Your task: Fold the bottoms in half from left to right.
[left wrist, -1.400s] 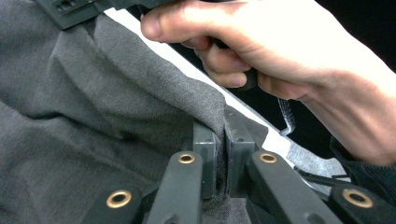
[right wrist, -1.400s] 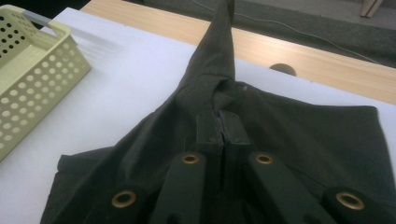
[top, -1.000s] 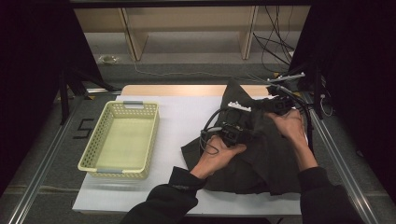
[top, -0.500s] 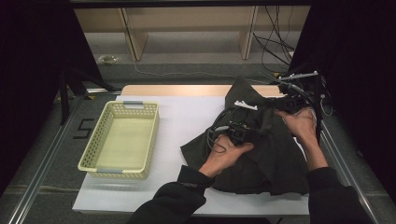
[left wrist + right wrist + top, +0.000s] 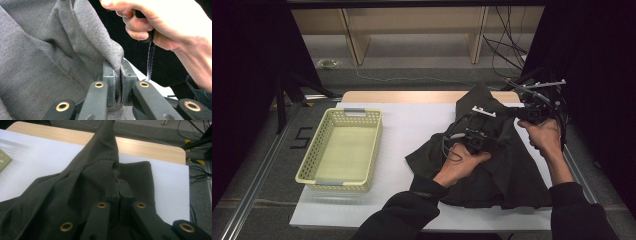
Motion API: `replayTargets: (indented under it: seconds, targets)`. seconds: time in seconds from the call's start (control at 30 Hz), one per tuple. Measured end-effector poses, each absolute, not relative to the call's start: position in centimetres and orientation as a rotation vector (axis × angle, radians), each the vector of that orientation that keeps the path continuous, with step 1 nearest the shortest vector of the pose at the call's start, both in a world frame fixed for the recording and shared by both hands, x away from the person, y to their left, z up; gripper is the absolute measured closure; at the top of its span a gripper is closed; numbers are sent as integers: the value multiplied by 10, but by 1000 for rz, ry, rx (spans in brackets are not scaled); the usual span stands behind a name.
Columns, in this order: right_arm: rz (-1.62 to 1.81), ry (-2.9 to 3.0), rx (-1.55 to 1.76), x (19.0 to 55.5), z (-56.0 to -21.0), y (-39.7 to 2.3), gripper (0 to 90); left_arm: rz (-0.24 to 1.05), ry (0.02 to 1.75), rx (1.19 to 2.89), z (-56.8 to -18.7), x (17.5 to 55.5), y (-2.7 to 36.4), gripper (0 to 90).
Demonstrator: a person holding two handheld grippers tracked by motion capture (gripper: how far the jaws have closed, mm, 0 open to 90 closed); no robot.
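white table (image 5: 412, 130) under me, dark garment (image 5: 507, 170) heaped at its right, basket (image 5: 339, 150) well apart. my left gripper (image 5: 118, 75) and right gripper (image 5: 119, 187) each pinch a fold. thin bites; pulling apart could slip the cloth free.

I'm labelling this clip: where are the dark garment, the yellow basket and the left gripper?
dark garment (image 5: 512, 172), high view, flat lower part.
yellow basket (image 5: 374, 145), high view, right wall.
left gripper (image 5: 118, 75), left gripper view, between its fingertips clamping the cloth.

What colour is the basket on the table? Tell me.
The basket is pale yellow, with perforated walls; the high view shows it best.
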State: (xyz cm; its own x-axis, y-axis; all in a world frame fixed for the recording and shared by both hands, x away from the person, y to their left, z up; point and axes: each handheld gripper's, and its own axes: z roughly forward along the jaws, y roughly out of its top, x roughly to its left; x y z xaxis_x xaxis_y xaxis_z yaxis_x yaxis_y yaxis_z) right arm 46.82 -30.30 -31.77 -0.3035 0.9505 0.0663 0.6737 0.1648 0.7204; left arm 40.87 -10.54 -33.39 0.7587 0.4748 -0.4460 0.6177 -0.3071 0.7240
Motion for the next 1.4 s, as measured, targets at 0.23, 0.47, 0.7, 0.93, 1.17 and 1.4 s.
replayTargets:
  seconds: [0.23,0.47,0.7,0.93,1.17,1.4]
  targets:
    - [930,2034,1563,465,-325,-312,891,-194,805,1979,-338,405,-113,823]
    - [917,2040,1568,464,-331,-318,890,-224,762,2014,-342,397,-122,774]
    - [890,2036,1602,465,-342,-328,889,-286,711,1988,-340,389,-123,698]
    - [874,2043,1621,465,-354,-335,888,-240,706,1994,-337,389,-114,663]
    - [850,2049,1653,467,-365,-344,886,-92,778,2011,-341,402,-74,529]
    - [810,2045,1711,470,-380,-354,886,34,933,2013,-357,427,-23,450]
